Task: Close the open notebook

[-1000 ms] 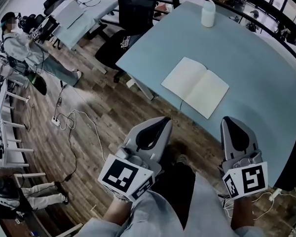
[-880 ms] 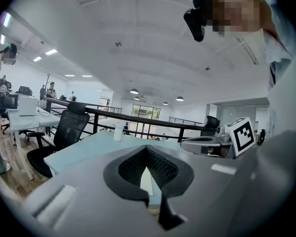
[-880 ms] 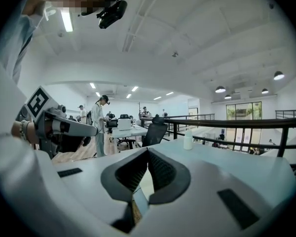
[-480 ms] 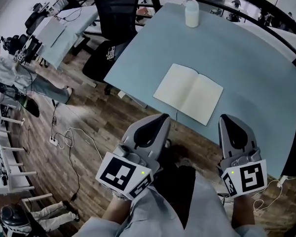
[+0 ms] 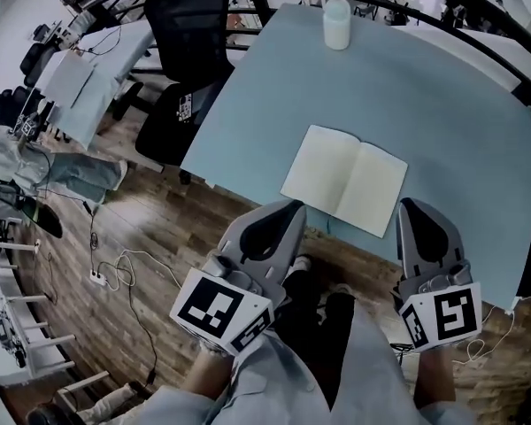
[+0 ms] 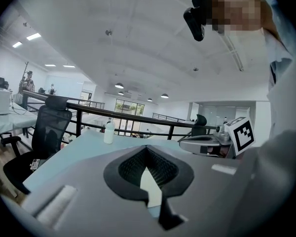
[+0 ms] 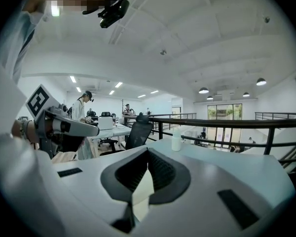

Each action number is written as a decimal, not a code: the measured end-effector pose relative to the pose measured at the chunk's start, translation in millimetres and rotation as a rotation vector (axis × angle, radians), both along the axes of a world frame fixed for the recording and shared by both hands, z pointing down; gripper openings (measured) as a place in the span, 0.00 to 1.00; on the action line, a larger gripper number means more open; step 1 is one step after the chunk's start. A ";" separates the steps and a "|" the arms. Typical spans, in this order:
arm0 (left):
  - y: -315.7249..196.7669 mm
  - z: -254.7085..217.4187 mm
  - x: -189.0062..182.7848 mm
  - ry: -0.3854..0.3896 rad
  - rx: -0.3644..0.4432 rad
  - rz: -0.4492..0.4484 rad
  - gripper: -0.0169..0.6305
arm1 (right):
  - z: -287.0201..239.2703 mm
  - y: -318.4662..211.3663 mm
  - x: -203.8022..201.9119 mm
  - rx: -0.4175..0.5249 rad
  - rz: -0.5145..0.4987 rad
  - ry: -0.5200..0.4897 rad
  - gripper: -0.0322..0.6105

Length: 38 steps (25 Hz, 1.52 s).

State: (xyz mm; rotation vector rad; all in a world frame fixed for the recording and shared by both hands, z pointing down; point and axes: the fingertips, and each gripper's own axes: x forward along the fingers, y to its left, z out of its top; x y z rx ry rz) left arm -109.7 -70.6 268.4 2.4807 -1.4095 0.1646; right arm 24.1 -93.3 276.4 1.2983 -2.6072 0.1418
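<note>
In the head view the notebook (image 5: 345, 180) sits lower in the frame than a second ago, and the near edge of the tabletop (image 5: 442, 104) has slid down toward both claws. The left claw (image 5: 289, 206) now meets the notebook's near edge in the picture. The right claw (image 5: 413, 204) stands alongside the right page. The bottle (image 5: 336, 21) shifts left, and the person (image 5: 44, 166) slips toward the left edge.
</note>
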 end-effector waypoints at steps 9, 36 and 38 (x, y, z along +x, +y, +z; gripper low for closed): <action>-26.3 7.4 -35.6 0.021 -0.014 0.094 0.03 | 8.1 -10.0 -30.7 -0.026 0.107 0.028 0.05; -52.2 62.4 -58.0 0.067 -0.191 0.247 0.03 | 51.4 -7.1 -48.9 -0.149 0.252 0.042 0.05; -51.9 71.1 -58.2 0.058 -0.216 0.226 0.03 | 55.9 -7.7 -45.6 -0.156 0.244 0.041 0.05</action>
